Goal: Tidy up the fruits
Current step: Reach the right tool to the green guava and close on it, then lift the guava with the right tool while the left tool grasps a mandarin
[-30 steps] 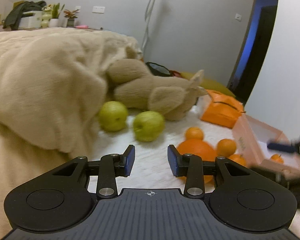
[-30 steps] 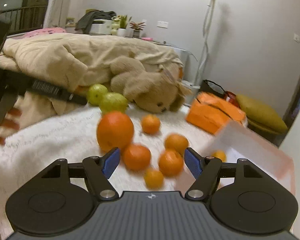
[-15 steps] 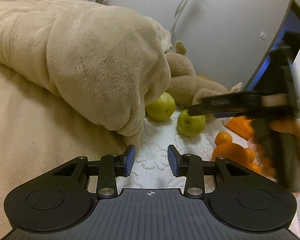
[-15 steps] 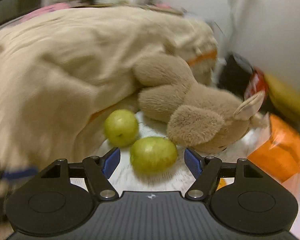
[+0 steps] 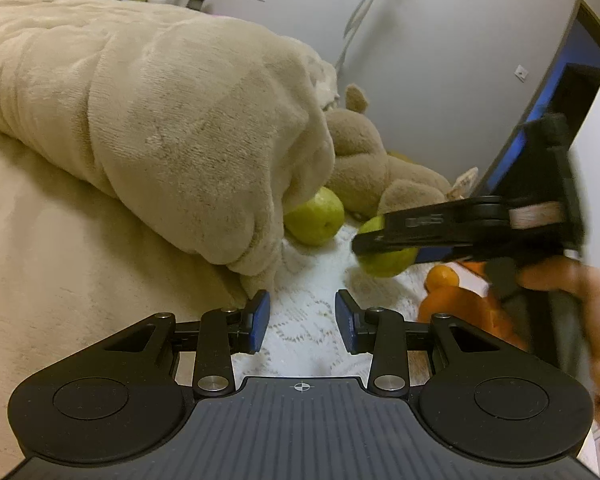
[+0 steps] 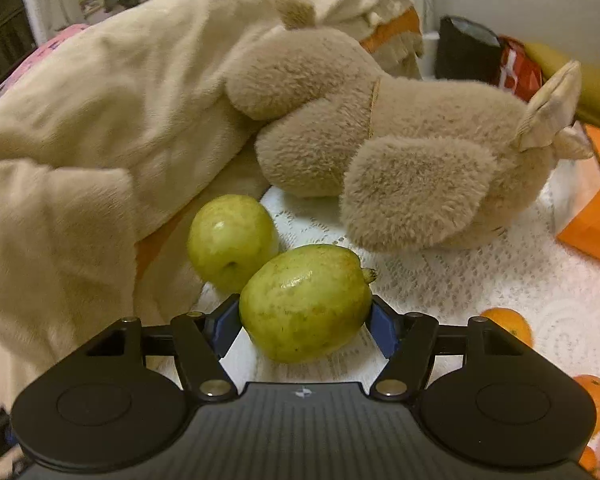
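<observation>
Two green guavas lie on the white lace cloth [image 6: 480,280] by a plush toy. My right gripper [image 6: 305,322] has its jaws wide around the nearer guava [image 6: 305,305], pads at its sides; I cannot tell if they grip it. The second guava [image 6: 231,247] lies just beyond, to the left. In the left wrist view the right gripper [image 5: 384,246] reaches over the same guava [image 5: 384,262], with the other guava [image 5: 316,218] at the blanket's edge. My left gripper [image 5: 302,322] is open and empty above the cloth. Oranges [image 5: 442,278] lie to the right.
A thick beige blanket [image 5: 160,120] rises on the left, against the far guava. A tan plush toy [image 6: 400,152] lies right behind the guavas. An orange bag [image 6: 596,224] sits at the right. More oranges [image 6: 508,326] lie on the cloth at the right.
My right gripper has moved from the oranges to the guavas and now has the nearer one between its jaws. My left gripper swung left toward the blanket.
</observation>
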Tool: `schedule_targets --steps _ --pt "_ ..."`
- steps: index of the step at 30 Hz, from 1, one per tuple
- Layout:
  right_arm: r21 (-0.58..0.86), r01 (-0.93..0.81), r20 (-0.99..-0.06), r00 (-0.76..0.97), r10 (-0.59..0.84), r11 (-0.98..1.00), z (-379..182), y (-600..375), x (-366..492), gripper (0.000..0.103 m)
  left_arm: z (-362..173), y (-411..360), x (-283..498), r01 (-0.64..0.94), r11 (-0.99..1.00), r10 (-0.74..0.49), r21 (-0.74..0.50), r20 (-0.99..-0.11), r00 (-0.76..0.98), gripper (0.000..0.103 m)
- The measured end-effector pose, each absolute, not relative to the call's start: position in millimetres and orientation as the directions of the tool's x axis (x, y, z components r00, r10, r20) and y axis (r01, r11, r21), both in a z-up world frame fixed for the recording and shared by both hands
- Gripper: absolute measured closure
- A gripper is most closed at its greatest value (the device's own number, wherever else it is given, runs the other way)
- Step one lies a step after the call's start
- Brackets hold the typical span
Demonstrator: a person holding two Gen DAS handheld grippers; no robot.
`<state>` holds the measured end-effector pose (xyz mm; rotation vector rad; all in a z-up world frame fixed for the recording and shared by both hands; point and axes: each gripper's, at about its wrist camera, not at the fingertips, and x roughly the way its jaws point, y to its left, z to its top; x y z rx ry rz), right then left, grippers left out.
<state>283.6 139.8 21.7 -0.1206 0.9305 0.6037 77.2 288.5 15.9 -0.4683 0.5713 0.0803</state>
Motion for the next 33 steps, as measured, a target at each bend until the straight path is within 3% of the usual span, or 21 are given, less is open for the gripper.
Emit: schedule_targets --steps 11,19,26,29,33 --pt "0.232 -0.654 -0.664 0.435 0.609 0.720 72.7 24.0 161.5 0.037 18.0 252.7 77.4 -0.106 0.913 -0.136 -0.393 -0.541 0.830 0.063" --pt "0.134 -0.545 -0.660 0.574 0.485 0.828 39.5 -83.0 106.6 0.037 37.4 180.0 72.4 0.089 0.949 -0.250 -0.302 -0.552 0.795 0.063" --pt "0.059 -0.466 -0.630 0.669 0.395 0.883 16.0 -143.4 97.2 0.037 30.6 126.9 89.7 0.129 0.951 -0.277 -0.280 -0.592 0.757 0.063" --pt "0.069 -0.462 -0.622 0.673 0.400 0.884 7.2 -159.7 97.2 0.037 28.1 97.9 102.8 0.184 0.946 -0.314 -0.267 -0.608 0.729 0.063" --pt "0.110 -0.440 -0.624 0.668 0.406 0.891 -7.9 -178.6 100.5 0.036 24.2 62.0 121.4 0.202 0.963 -0.269 -0.177 -0.632 0.727 0.063"
